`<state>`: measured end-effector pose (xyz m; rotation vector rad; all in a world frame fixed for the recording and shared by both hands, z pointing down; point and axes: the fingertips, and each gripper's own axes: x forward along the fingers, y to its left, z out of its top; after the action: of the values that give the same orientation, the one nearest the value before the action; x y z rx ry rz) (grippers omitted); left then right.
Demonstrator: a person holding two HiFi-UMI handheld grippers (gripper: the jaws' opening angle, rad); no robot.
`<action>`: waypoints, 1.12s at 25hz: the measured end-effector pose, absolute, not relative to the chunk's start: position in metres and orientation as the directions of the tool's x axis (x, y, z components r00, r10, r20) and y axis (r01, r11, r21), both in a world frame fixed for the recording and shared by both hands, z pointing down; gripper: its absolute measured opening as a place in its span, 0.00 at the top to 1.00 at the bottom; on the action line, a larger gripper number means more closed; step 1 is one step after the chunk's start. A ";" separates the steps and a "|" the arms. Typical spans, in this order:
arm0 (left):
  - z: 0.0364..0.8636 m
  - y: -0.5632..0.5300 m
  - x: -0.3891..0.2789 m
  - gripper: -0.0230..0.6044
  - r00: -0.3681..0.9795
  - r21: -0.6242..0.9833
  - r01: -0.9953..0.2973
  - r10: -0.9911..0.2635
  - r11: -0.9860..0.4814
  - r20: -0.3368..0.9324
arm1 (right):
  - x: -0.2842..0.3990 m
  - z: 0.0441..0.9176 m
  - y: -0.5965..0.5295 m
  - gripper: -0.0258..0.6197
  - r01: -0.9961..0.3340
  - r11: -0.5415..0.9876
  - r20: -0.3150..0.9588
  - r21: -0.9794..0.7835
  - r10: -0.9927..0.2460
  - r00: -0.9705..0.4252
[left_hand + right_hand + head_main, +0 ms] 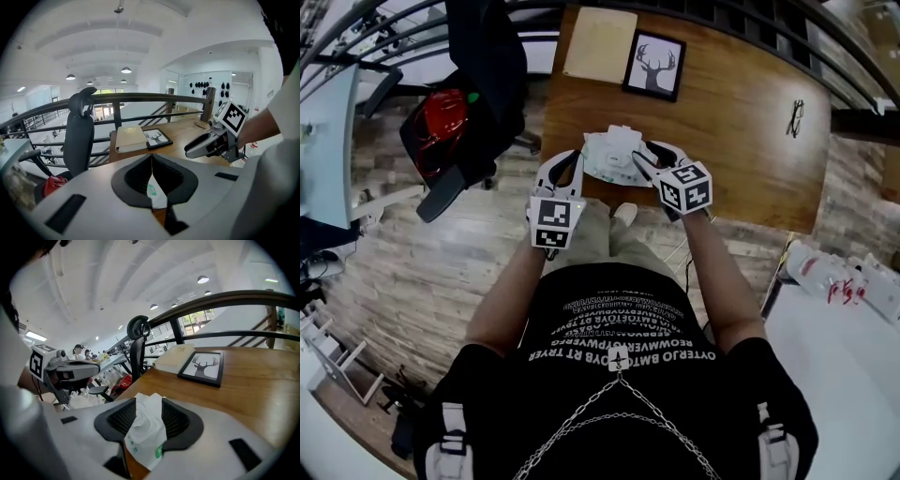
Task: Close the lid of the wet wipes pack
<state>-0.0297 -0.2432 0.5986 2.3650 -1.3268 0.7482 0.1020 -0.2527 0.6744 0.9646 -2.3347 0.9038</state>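
Note:
The white wet wipes pack (614, 155) lies at the near edge of the wooden table (750, 141), its lid flap raised at the far side. My left gripper (578, 157) hovers at the pack's left side and my right gripper (652, 157) at its right. In the left gripper view the gripper's (151, 157) tips meet, and a sliver of the pack (157, 196) shows in the gap below them. In the right gripper view the jaws of that gripper (149, 404) stand apart, framing the pack (143, 437); I see no pad pressing on it.
A framed deer picture (654, 66) and a tan book (600, 42) lie at the table's far side, and glasses (796, 117) to the right. A black office chair with a red thing on it (441, 131) stands left of the table. A railing runs behind.

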 end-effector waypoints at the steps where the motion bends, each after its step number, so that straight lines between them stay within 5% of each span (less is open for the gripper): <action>1: 0.600 -0.245 -0.030 0.92 0.430 0.029 -0.858 -0.684 -0.514 0.589 | 0.102 0.680 -0.254 0.68 -0.743 0.530 0.621 -0.408 -0.435 -0.652; 24: 0.622 -0.262 -0.028 0.92 0.464 0.059 -0.829 -0.626 -0.555 0.626 | 0.099 0.767 -0.281 0.58 -0.772 0.407 0.733 -0.488 -0.288 -0.616; 28: 0.621 -0.260 -0.032 0.92 0.458 0.054 -0.831 -0.625 -0.553 0.632 | 0.094 0.764 -0.281 0.62 -0.753 0.450 0.732 -0.480 -0.267 -0.627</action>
<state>-0.0324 -0.2604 0.6206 2.3559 -1.2327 0.8020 0.0941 -0.2806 0.7641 0.8497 -2.1323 1.1101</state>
